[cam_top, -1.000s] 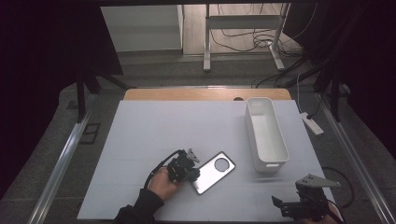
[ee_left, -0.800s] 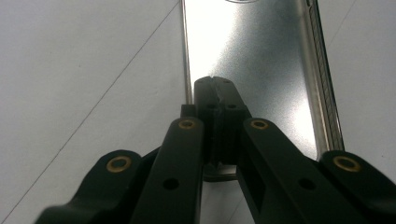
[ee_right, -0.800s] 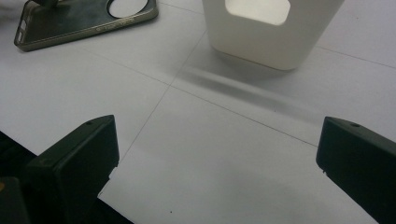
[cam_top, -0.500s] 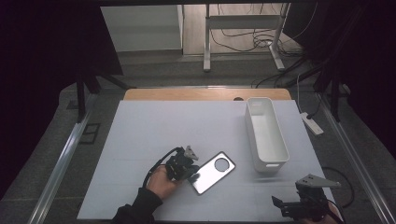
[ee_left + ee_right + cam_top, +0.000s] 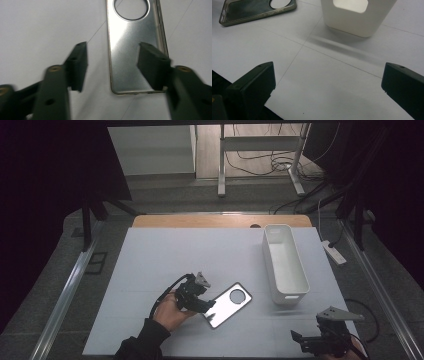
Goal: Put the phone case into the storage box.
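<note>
Phone case (image 5: 136,53) lies partly cut off between the just-opening left tool (image 5: 112,66); right tool (image 5: 328,82) gapes.

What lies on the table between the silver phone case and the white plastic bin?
Nothing: in the high view, only bare white table surface separates the flat silver phone case with a round hole from the long white plastic bin.

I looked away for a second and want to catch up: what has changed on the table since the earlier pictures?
The left tool has just been opening its jaws and has let go of the silver phone case, which lies flat on the white table with its near end between the open jaws. The case, the white bin and the open right tool stayed where they were.
</note>
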{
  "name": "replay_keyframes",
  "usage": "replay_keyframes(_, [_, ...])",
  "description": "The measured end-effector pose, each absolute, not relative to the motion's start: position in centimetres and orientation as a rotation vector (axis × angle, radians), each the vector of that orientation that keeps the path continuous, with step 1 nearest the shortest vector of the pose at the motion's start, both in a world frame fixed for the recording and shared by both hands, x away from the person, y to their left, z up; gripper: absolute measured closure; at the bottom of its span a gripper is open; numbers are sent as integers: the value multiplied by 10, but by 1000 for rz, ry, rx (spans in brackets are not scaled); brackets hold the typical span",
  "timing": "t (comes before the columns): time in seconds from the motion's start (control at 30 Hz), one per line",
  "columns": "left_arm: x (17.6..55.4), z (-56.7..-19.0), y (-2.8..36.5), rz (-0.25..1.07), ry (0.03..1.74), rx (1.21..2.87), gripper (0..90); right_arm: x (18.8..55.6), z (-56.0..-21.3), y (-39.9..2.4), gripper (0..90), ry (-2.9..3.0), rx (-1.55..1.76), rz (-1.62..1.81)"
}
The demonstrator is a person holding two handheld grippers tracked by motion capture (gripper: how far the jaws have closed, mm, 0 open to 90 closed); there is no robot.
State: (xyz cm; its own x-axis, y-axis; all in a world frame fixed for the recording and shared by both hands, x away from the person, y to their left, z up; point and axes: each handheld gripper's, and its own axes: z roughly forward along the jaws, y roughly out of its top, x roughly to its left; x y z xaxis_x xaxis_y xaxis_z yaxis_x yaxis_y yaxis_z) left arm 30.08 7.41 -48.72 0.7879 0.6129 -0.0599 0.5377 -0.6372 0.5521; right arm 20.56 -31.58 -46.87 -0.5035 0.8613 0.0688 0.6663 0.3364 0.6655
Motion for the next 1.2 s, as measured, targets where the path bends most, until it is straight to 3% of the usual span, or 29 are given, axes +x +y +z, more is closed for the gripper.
replay_keyframes(0.23, [305,-491,74,174,908,2425,2,206,-469,-316,0,2311,1365,934])
replay_keyframes(1.2, [306,-525,62,174,897,2518,0,206,-469,-316,0,2316,1365,934])
